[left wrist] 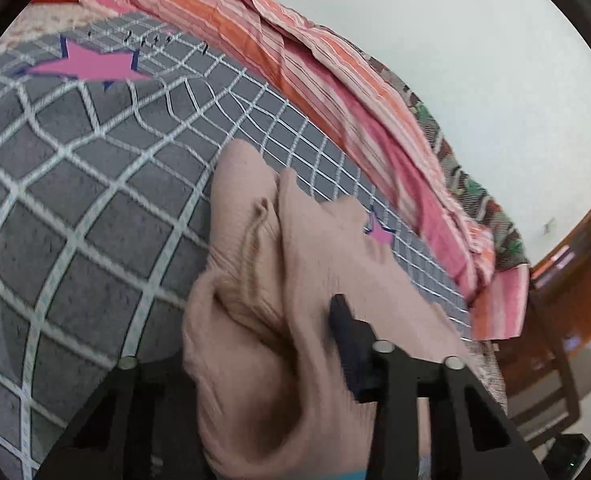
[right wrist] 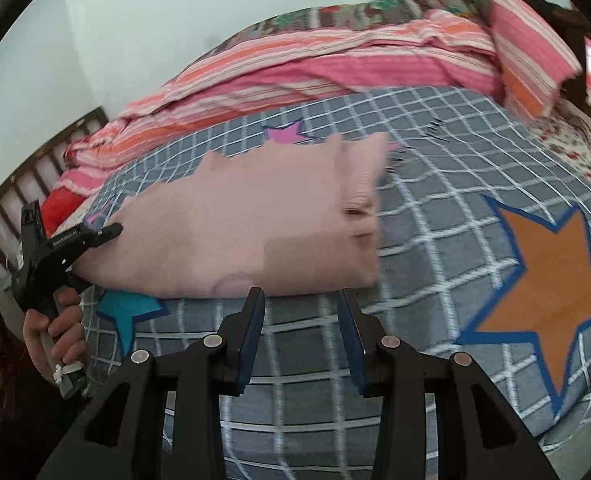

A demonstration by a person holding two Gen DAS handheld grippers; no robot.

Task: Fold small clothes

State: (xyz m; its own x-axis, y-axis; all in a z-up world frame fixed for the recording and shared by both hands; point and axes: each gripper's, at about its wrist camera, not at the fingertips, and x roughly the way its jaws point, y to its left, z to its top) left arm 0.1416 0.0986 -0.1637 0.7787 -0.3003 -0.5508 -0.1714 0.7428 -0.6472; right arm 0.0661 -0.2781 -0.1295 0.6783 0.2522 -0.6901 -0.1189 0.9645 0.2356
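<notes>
My left gripper is clamped on the near end of the pale pink knit garment, whose long axis runs sideways just ahead of my right gripper, which stands parted and empty over the grey checked bedspread.

a bed carries everything, spread with a grey checked cover printed with stars: a large orange star at about three o'clock in the right wrist view, a teal one near eight o'clock and a small pink one toward twelve. a pale pink garment lies directly on the cover near the middle, bunched into folds in the left wrist view. a pink and orange striped blanket lies rumpled along the far edge, at about twelve o'clock.
</notes>
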